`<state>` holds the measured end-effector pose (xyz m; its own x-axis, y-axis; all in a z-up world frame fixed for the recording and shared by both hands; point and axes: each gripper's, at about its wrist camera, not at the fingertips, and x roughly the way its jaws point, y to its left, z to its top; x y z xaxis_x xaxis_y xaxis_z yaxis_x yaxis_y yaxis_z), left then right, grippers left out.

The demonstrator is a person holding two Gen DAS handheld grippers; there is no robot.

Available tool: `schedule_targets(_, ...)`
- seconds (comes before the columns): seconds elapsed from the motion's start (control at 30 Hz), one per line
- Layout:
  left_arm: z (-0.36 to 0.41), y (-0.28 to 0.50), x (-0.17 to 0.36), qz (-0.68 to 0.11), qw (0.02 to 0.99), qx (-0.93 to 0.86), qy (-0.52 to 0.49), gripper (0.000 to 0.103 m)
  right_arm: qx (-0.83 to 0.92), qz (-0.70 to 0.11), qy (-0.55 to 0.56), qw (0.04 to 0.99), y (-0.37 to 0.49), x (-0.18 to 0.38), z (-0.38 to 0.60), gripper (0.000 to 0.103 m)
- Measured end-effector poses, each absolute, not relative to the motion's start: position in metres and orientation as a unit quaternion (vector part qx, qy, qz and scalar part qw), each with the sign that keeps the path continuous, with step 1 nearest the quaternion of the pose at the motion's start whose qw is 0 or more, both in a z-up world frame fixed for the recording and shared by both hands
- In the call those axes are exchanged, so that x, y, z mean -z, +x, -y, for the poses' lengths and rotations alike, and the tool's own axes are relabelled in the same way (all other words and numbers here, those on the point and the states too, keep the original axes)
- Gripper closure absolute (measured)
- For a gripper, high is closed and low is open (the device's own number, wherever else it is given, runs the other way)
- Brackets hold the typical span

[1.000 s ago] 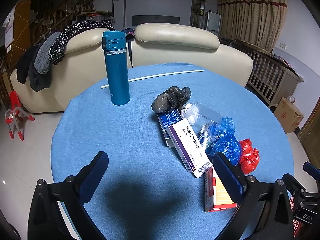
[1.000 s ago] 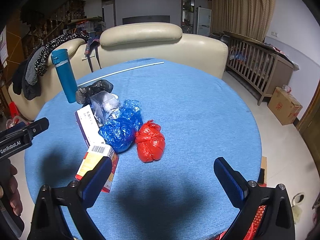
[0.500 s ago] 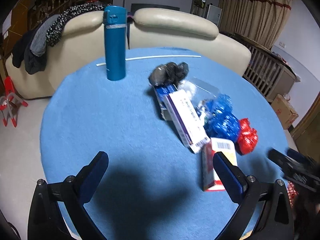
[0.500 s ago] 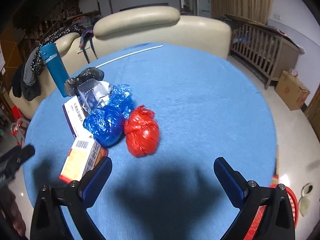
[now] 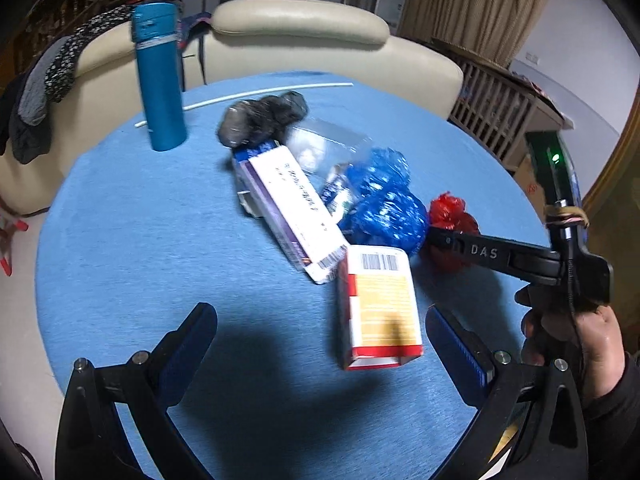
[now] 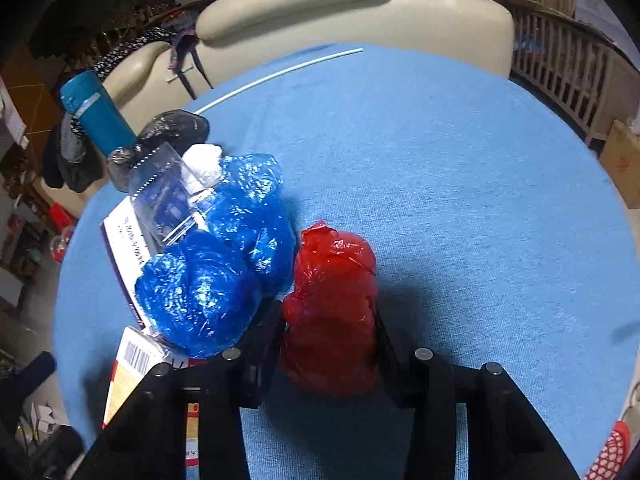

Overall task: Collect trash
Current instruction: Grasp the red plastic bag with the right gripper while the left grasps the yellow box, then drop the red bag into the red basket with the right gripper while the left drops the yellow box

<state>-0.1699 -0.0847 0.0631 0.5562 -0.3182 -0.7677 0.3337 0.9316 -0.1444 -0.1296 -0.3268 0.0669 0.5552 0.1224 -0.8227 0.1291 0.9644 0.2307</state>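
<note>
Trash lies in a pile on the round blue table (image 5: 120, 240): a red plastic bag (image 6: 332, 304), a blue plastic bag (image 6: 224, 264), a black bag (image 5: 264, 118), a clear wrapper (image 5: 324, 148), a white-and-purple box (image 5: 292, 208) and a red-and-yellow box (image 5: 378, 304). My right gripper (image 6: 330, 340) is closed around the red bag, one finger on each side. In the left wrist view it reaches in from the right at the red bag (image 5: 450, 216). My left gripper (image 5: 320, 348) is open, low over the near table, by the red-and-yellow box.
A tall teal flask (image 5: 158, 76) stands at the table's far left. A thin white rod (image 5: 248, 96) lies across the far side. A cream sofa (image 5: 304, 40) stands behind the table, a cardboard box (image 6: 620, 160) on the floor at right.
My right gripper moved forward and closed on the red bag. My left gripper moved forward and right toward the pile, staying open.
</note>
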Motion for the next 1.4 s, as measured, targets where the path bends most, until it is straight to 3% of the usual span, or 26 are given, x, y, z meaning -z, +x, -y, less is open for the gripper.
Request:
schedule_targets(0.27, 0.125, -0.16, -0.041, -0.459, 0.865, 0.195, 0.059, 0.001, 0.024, -0.436, 0.157, 0.886, -0.167, -0.086, 0.356, 0.058)
schedule_targets(0.3, 0.128, -0.159, -0.036, -0.461, 0.864, 0.191, 0.064, 0.01, 0.027, -0.433, 0.16, 0.886, -0.173, -0.089, 0.36, 0.058)
schedule_targets(0.33, 0.128, -0.158, -0.033, -0.468, 0.86, 0.193, 0.064, 0.033, 0.029, -0.431, 0.163, 0.887, -0.179, -0.091, 0.364, 0.058)
schedule_targets(0.37, 0.129, -0.156, -0.03, -0.478, 0.853, 0.199, 0.059, 0.048, 0.034, -0.426, 0.167, 0.888, -0.187, -0.094, 0.368, 0.058)
schedule_targets(0.4, 0.128, -0.154, -0.026, -0.489, 0.847, 0.205, 0.052, 0.056, 0.036, -0.425, 0.17, 0.888, -0.192, -0.096, 0.371, 0.058)
schedule_targets(1.07, 0.157, -0.209, -0.094, -0.394, 0.871, 0.283, 0.075, 0.057, 0.148, -0.383, 0.206, 0.888, -0.327, -0.12, 0.438, 0.058)
schedule_targets(1.4, 0.21, -0.244, -0.114, -0.372, 0.85, 0.359, 0.102, 0.057, 0.23, -0.402, 0.243, 0.852, -0.402, -0.09, 0.488, 0.058)
